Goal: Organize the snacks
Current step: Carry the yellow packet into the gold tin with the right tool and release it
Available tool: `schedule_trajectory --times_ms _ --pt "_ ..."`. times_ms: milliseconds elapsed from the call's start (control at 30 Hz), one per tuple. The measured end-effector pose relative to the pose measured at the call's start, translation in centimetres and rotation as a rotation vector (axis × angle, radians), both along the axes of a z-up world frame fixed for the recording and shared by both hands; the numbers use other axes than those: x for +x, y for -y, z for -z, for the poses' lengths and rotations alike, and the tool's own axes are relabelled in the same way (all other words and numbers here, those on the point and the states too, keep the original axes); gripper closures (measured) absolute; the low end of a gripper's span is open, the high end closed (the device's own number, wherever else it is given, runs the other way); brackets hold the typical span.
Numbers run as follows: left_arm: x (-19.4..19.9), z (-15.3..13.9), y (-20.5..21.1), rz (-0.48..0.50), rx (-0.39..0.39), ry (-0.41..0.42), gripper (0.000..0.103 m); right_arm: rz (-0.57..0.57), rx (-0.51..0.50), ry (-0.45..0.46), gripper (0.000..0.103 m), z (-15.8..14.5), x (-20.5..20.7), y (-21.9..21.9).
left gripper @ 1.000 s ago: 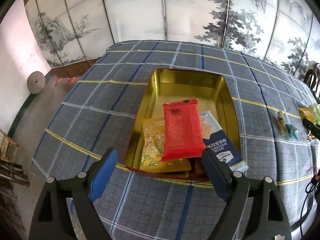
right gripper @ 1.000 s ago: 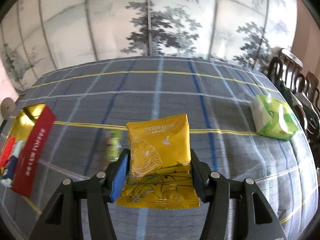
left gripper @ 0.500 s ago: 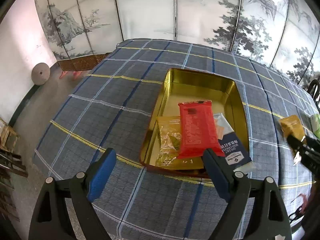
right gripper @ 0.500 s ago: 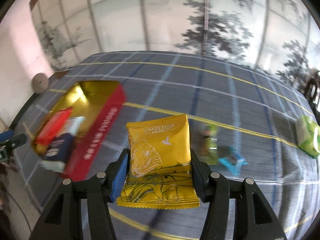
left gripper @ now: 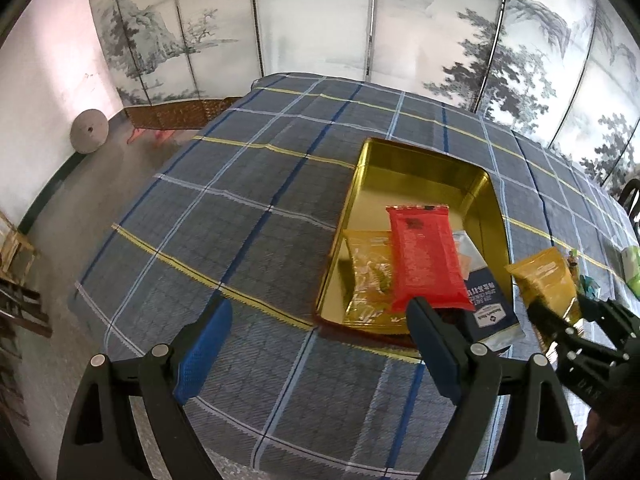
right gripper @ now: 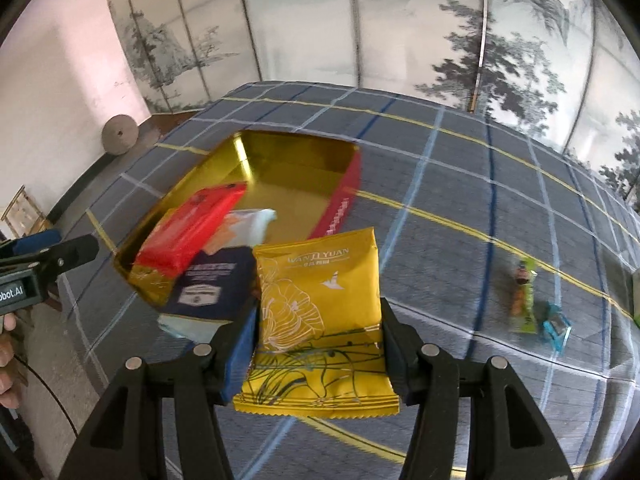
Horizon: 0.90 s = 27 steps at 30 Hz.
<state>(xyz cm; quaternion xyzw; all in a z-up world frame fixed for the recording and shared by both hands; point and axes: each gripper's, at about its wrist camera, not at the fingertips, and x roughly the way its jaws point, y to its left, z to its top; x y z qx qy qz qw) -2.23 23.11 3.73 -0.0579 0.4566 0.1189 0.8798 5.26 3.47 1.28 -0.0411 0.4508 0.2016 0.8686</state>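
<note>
A gold tin (left gripper: pixel 420 168) (right gripper: pixel 296 152) with red sides sits on the plaid tablecloth. In it lie a red packet (left gripper: pixel 424 260) (right gripper: pixel 188 228), a clear yellow packet (left gripper: pixel 370 276) and a dark blue packet (left gripper: pixel 490 304) (right gripper: pixel 212 284) that overhangs the near rim. My right gripper (right gripper: pixel 318 344) is shut on a yellow snack packet (right gripper: pixel 320 304) and holds it above the cloth, just right of the tin's near corner; it shows in the left wrist view (left gripper: pixel 544 284). My left gripper (left gripper: pixel 316 344) is open and empty, above the cloth in front of the tin.
A green snack stick (right gripper: pixel 524 300) and a small blue-wrapped piece (right gripper: pixel 554 326) lie on the cloth to the right. A green packet (left gripper: pixel 632 268) lies at the far right. The table edge drops to the floor on the left. A painted folding screen stands behind.
My right gripper has carried the yellow packet left, from the open cloth to beside the tin. My left gripper has drawn back and to the left, still open.
</note>
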Motion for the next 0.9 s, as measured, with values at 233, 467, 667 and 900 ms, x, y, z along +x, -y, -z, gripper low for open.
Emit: schedule_trajectory --times_ms 233,467,667,900 --pt "-0.5 0.4 -1.0 -0.022 -0.015 -0.006 0.016 -0.026 0.009 -0.023 0.046 0.3 -0.2 -2.4" --pt "-1.1 0.7 -2.3 -0.048 -0.023 -0.012 0.016 -0.012 0.027 -0.033 0.046 0.4 0.4 -4.5" --pt "-1.5 0.9 -3.0 -0.060 -0.032 -0.014 0.016 0.023 0.056 -0.037 0.046 0.6 1.0 -5.2" --pt "-1.6 0.9 -2.8 -0.053 -0.032 -0.014 0.016 0.020 0.055 -0.028 0.045 0.5 1.2 -5.9"
